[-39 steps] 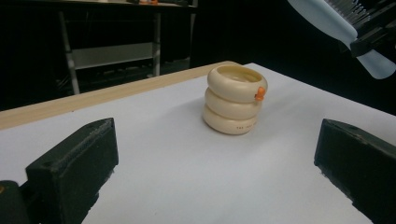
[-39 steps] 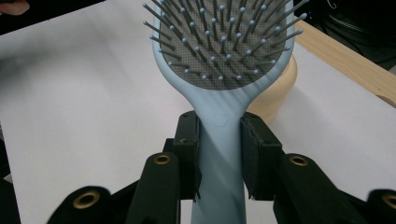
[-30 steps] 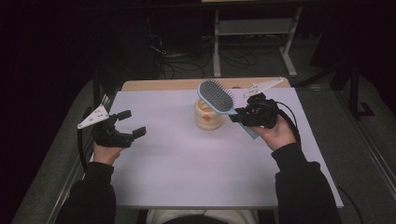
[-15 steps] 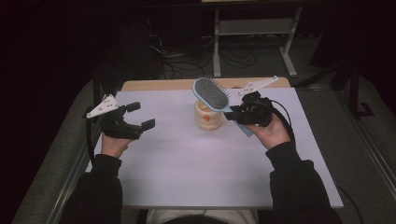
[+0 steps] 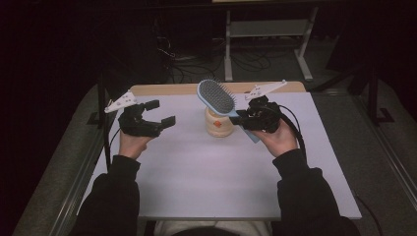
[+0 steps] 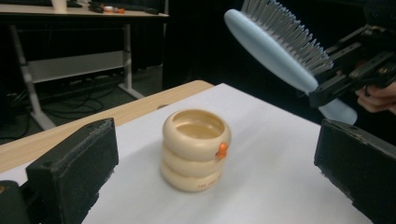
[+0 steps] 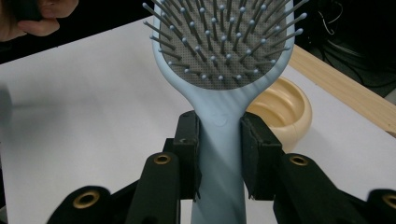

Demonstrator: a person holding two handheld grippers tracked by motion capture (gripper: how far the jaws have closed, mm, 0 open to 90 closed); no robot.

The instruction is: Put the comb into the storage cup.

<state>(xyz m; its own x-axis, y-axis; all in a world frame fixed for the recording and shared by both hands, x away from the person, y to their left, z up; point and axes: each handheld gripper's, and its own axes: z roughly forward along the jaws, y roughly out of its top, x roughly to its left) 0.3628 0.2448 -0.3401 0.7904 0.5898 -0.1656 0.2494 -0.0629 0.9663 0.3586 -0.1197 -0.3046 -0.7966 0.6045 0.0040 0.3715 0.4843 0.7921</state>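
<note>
A light blue hairbrush (image 5: 217, 96) with grey bristles is held off the table by my right gripper (image 5: 244, 117), whose jaws are shut on its handle (image 7: 219, 140). Its head (image 6: 275, 44) hangs above and slightly behind a cream ribbed holder (image 5: 219, 123) that stands upright on the white sheet. The holder (image 6: 194, 148) has an open top and a small orange spot on its side. My left gripper (image 5: 158, 112) hovers to the left of the holder, jaws wide apart with nothing between them. In the right gripper view the holder (image 7: 282, 111) sits behind the brush.
The white sheet (image 5: 196, 177) covers most of a wooden table (image 5: 177, 89) whose back edge shows bare. A metal table frame (image 5: 268, 29) and cables lie on the dark floor beyond. The person's dark sleeves (image 5: 113, 196) reach in from the near edge.
My left gripper has moved up and away from the near edge, toward the holder, staying open. The brush in my right gripper has barely shifted.
</note>
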